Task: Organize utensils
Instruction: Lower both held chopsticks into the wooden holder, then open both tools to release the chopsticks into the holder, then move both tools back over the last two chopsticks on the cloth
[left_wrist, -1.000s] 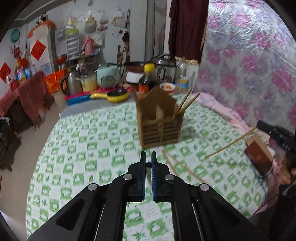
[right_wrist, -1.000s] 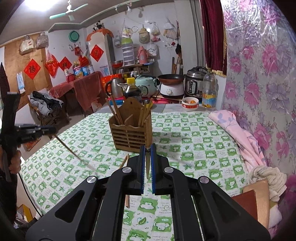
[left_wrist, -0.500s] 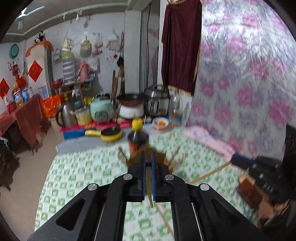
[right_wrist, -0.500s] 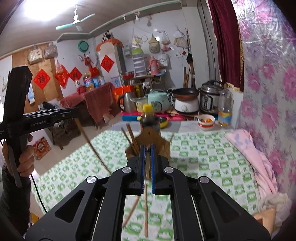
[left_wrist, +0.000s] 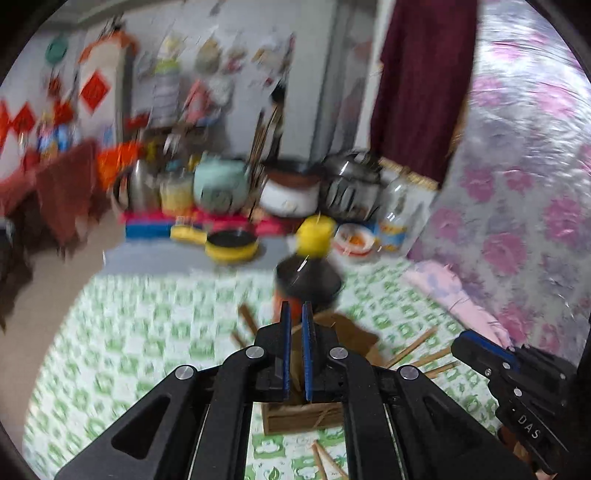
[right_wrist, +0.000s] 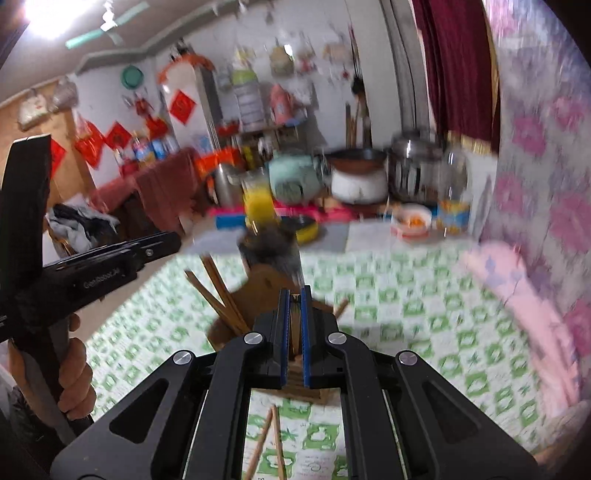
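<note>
A brown wooden utensil holder (left_wrist: 347, 332) (right_wrist: 266, 284) stands on the green-checked tablecloth, right under both grippers, with several chopsticks (right_wrist: 218, 291) leaning in it. My left gripper (left_wrist: 293, 325) hovers just above the holder, jaws nearly closed; whether it holds a chopstick is hidden by blur. My right gripper (right_wrist: 294, 306) is shut on a chopstick that hangs down between its pads, over the holder. Two loose chopsticks (right_wrist: 267, 439) (left_wrist: 325, 461) lie on the cloth in front of the holder.
A dark sauce bottle with a yellow cap (left_wrist: 314, 254) (right_wrist: 262, 221) stands just behind the holder. A pink cloth (right_wrist: 524, 302) lies at the table's right edge. Pots, a rice cooker (left_wrist: 351, 188) and a yellow pan (left_wrist: 231, 247) crowd the far side.
Both grippers rose from the table, each with a chopstick, and swung in over the holder. The views are now blurred from the motion.
</note>
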